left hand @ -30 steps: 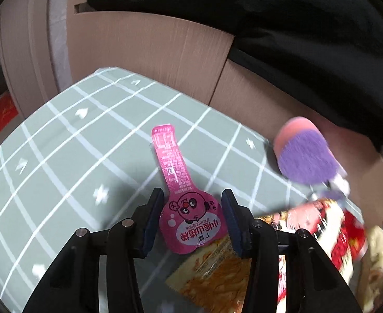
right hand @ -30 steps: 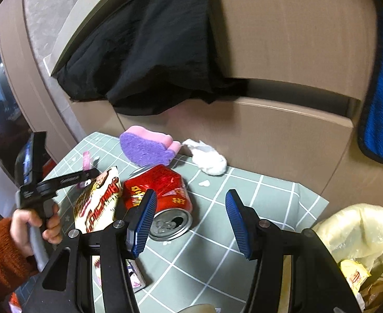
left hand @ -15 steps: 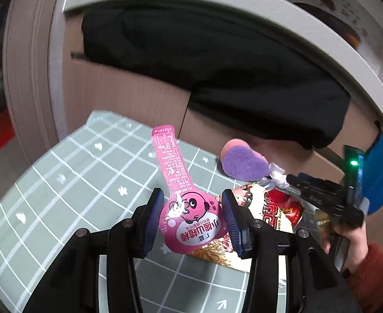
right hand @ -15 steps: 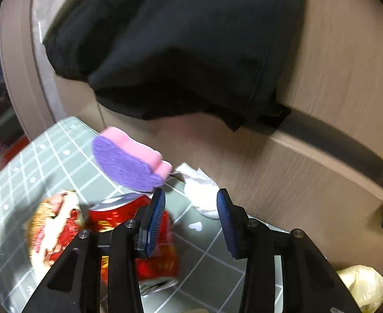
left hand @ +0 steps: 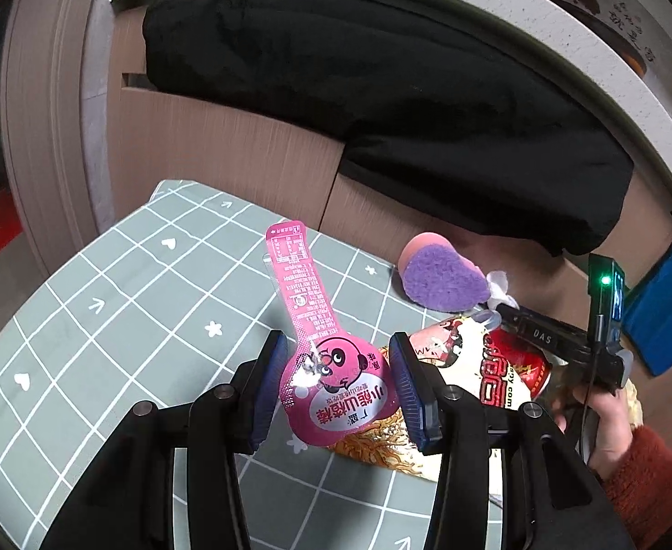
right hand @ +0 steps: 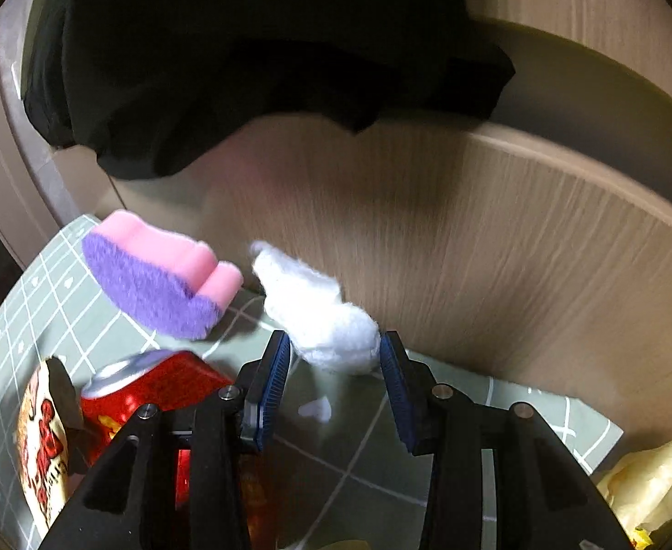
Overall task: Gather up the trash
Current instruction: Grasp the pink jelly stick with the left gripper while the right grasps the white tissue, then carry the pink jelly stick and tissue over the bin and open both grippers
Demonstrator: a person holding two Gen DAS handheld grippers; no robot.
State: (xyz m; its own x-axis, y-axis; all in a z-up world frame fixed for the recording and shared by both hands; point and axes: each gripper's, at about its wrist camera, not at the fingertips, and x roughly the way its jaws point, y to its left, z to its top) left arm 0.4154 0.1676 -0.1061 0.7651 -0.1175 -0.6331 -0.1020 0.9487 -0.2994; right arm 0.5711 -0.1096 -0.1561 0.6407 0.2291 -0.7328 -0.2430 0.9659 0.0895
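jaws of the right gripper (right hand: pixel 333 382) closing round the white tissue wad (right hand: pixel 322 321); centre it first. left gripper (left hand: pixel 338 387) holds the pink wrapper (left hand: pixel 326 366).

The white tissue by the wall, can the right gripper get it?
Probably yes. The right gripper is closing with the crumpled white tissue just ahead between its fingers, nothing blocking it. The sponge and red can sit off to the side.

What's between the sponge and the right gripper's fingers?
In the right wrist view, a white crumpled tissue lies beside the sponge and reaches between the closing right gripper's fingers; otherwise only bare tablecloth.
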